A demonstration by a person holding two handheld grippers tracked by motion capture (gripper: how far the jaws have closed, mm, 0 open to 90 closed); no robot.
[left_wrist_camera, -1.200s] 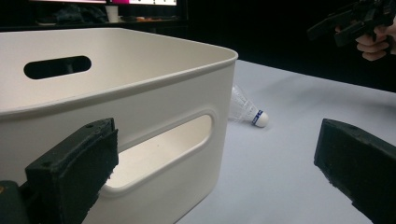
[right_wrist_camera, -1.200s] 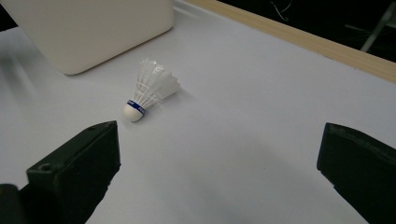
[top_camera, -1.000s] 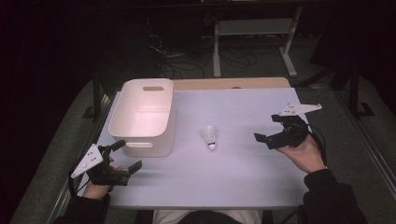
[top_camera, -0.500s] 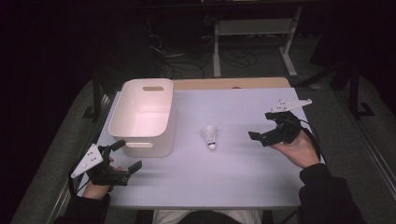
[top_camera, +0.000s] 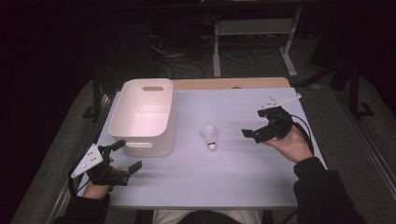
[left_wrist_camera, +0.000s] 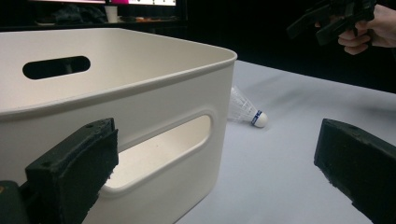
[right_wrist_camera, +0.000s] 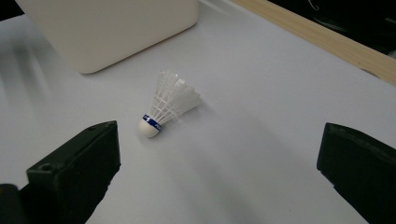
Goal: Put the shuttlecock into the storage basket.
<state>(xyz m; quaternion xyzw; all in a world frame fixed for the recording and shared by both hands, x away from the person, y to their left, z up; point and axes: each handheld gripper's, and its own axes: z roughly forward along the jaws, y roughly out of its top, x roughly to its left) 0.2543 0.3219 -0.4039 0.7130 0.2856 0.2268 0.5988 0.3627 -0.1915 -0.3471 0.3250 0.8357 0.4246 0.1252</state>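
Now, at this moment:
Work in hand: picking up the shuttlecock (top_camera: 210, 136), most likely to drop it into the white bin (top_camera: 144, 116); this is a judgement from how things lie.
Shuttlecock: lies on its side on the bare desk (top_camera: 224, 177), between the bin and the right hand-held gripper (top_camera: 256, 134), apart from both; cork tip toward the person, feathers away.
Right hand-held gripper: jaws spread wide, holding nothing, raised above the desk to the right of the shuttlecock and aimed at it; in the right gripper view the shuttlecock (right_wrist_camera: 164, 108) sits between the two jaws but farther off.
Left hand-held gripper (top_camera: 128, 158): jaws spread, holding nothing, low near the front left corner of the desk, just in front of the bin's near wall (left_wrist_camera: 154, 121).
Bin: upright at the left of the desk, nothing inside it.
Done: nothing beyond lining up on the shuttlecock.
Left to do: close in, pinch the shuttlecock, lift it, carry it over the bin's rim and let go.
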